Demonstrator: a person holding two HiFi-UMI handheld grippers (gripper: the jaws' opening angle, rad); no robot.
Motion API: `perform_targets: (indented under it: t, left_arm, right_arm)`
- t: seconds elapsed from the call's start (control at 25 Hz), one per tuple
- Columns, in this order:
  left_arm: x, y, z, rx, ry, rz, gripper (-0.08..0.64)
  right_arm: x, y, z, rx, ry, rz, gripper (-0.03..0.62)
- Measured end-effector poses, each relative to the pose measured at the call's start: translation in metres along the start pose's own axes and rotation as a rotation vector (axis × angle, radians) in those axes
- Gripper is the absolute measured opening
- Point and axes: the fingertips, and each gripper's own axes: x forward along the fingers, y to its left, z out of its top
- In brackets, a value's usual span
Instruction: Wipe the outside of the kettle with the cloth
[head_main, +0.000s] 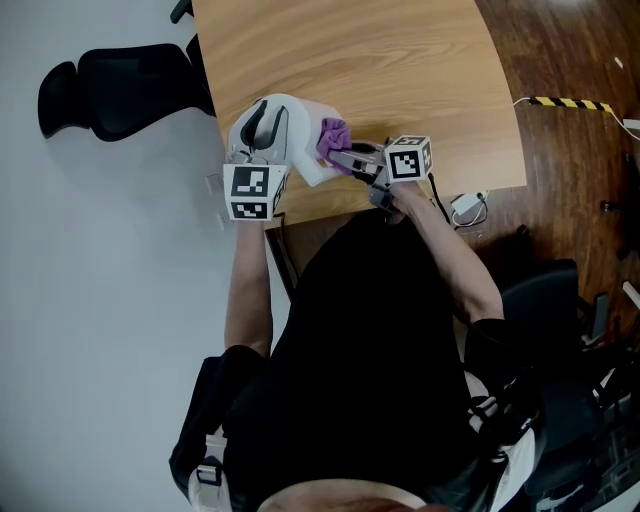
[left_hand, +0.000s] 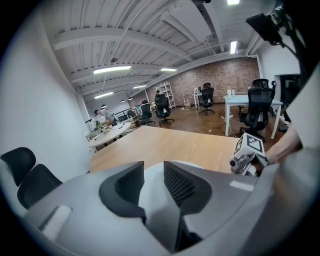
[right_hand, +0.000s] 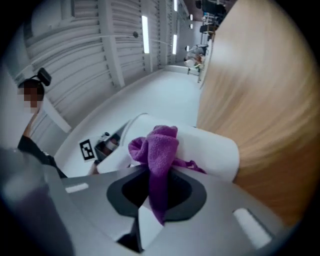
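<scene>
A white kettle (head_main: 293, 128) with a black handle (head_main: 262, 125) rests near the front edge of the wooden table (head_main: 400, 60). My left gripper (head_main: 250, 152) reaches it from the near left. In the left gripper view its jaws are shut on a white part of the kettle (left_hand: 151, 201). My right gripper (head_main: 345, 158) comes in from the right, shut on a purple cloth (head_main: 333, 140). In the right gripper view the bunched cloth (right_hand: 160, 145) presses against the kettle's white side (right_hand: 217, 150), and a strip of it hangs down between the jaws.
A black office chair (head_main: 120, 90) stands on the pale floor left of the table. A white plug and cable (head_main: 468, 208) lie by the table's right front corner. Yellow-black tape (head_main: 570, 102) marks the wooden floor on the right. More desks and chairs (left_hand: 205, 97) fill the room beyond.
</scene>
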Motion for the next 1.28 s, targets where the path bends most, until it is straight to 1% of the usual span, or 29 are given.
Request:
perform_targets:
  t: [0.08, 0.12, 0.16, 0.2, 0.24, 0.32, 0.36, 0.4, 0.44, 0.48, 0.52, 0.56, 0.6, 0.64, 0.68, 0.72, 0.8, 0.84, 0.88, 0.92, 1.0, 1.04, 1.08, 1.12, 1.16, 1.2, 1.24, 1.28]
  left_arm:
    - [-0.001, 0.001, 0.000, 0.002, -0.003, 0.003, 0.028]
    - [-0.001, 0.001, 0.000, 0.003, -0.004, 0.005, 0.028]
    - [0.000, 0.001, 0.000, 0.005, -0.005, 0.008, 0.027]
    - [0.000, 0.001, -0.001, 0.006, -0.004, 0.010, 0.026]
    - [0.000, 0.001, -0.001, 0.006, -0.003, 0.011, 0.026]
    - [0.000, 0.000, -0.003, 0.008, -0.004, 0.005, 0.026]
    - [-0.001, 0.000, -0.002, 0.005, -0.007, -0.004, 0.026]
    - [-0.002, -0.001, -0.001, -0.006, -0.014, -0.018, 0.026]
    - [-0.004, -0.001, 0.002, -0.028, -0.022, -0.035, 0.028]
    - [-0.006, 0.000, 0.006, -0.064, -0.028, -0.048, 0.030]
    - [-0.010, 0.003, 0.008, -0.107, -0.029, -0.053, 0.038]
    - [-0.013, 0.006, 0.007, -0.146, -0.022, -0.050, 0.038]
    - [-0.014, 0.008, 0.002, -0.177, -0.007, -0.043, 0.038]
    - [-0.015, 0.009, -0.003, -0.199, 0.010, -0.037, 0.038]
    - [-0.016, 0.009, -0.008, -0.211, 0.024, -0.032, 0.038]
    - [-0.016, 0.009, -0.010, -0.218, 0.033, -0.024, 0.040]
    - [-0.018, 0.010, -0.009, -0.223, 0.038, -0.008, 0.038]
    - [-0.018, 0.010, -0.009, -0.222, 0.037, -0.005, 0.037]
    - [-0.017, 0.009, -0.008, -0.218, 0.033, -0.004, 0.035]
    - [-0.017, 0.009, -0.008, -0.212, 0.027, -0.005, 0.035]
    - [-0.016, 0.008, -0.006, -0.203, 0.017, -0.008, 0.035]
    - [-0.016, 0.007, -0.006, -0.201, 0.016, -0.011, 0.035]
    - [-0.016, 0.007, -0.006, -0.201, 0.016, -0.013, 0.037]
    - [-0.015, 0.007, -0.007, -0.201, 0.015, -0.014, 0.037]
    - [-0.015, 0.007, -0.007, -0.202, 0.014, -0.013, 0.035]
    - [-0.014, 0.008, -0.007, -0.203, 0.012, -0.013, 0.037]
    - [-0.014, 0.009, -0.007, -0.204, 0.010, -0.012, 0.037]
    - [-0.014, 0.009, -0.007, -0.204, 0.010, -0.011, 0.035]
  right_arm:
    - [-0.010, -0.051, -0.022, 0.071, 0.046, -0.182, 0.051]
    - [-0.015, -0.074, -0.031, 0.120, 0.063, -0.269, 0.052]
    - [-0.019, -0.091, -0.037, 0.176, 0.074, -0.335, 0.049]
    - [-0.020, -0.100, -0.040, 0.217, 0.088, -0.383, 0.049]
    - [-0.021, -0.104, -0.042, 0.231, 0.111, -0.427, 0.051]
    - [-0.025, -0.106, -0.040, 0.225, 0.146, -0.502, 0.052]
    - [-0.028, -0.104, -0.034, 0.224, 0.133, -0.521, 0.052]
    - [-0.032, -0.099, -0.024, 0.222, 0.094, -0.519, 0.052]
    - [-0.035, -0.087, -0.008, 0.210, 0.030, -0.487, 0.052]
    - [-0.036, -0.067, 0.014, 0.184, -0.050, -0.417, 0.052]
    - [-0.034, -0.037, 0.038, 0.147, -0.133, -0.306, 0.052]
    - [-0.030, -0.002, 0.059, 0.111, -0.202, -0.168, 0.052]
    - [-0.024, 0.033, 0.075, 0.086, -0.249, -0.026, 0.052]
    - [-0.017, 0.064, 0.084, 0.071, -0.269, 0.095, 0.052]
    - [-0.008, 0.086, 0.088, 0.061, -0.271, 0.178, 0.051]
    - [0.000, 0.096, 0.087, 0.048, -0.267, 0.217, 0.051]
    - [0.009, 0.091, 0.088, 0.016, -0.286, 0.220, 0.052]
    - [0.009, 0.079, 0.089, 0.008, -0.304, 0.197, 0.051]
    - [0.006, 0.057, 0.085, 0.027, -0.312, 0.142, 0.051]
    - [0.000, 0.025, 0.073, 0.088, -0.306, 0.048, 0.051]
    - [-0.014, -0.046, 0.034, 0.267, -0.254, -0.192, 0.051]
    - [-0.021, -0.074, 0.016, 0.321, -0.211, -0.305, 0.050]
    - [-0.026, -0.096, 0.000, 0.353, -0.163, -0.401, 0.051]
    - [-0.029, -0.111, -0.010, 0.375, -0.121, -0.468, 0.051]
    - [-0.030, -0.118, -0.014, 0.391, -0.088, -0.504, 0.043]
    - [-0.030, -0.119, -0.014, 0.395, -0.061, -0.518, 0.041]
    - [-0.029, -0.114, -0.010, 0.390, -0.041, -0.517, 0.041]
    - [-0.028, -0.102, -0.004, 0.376, -0.036, -0.492, 0.043]
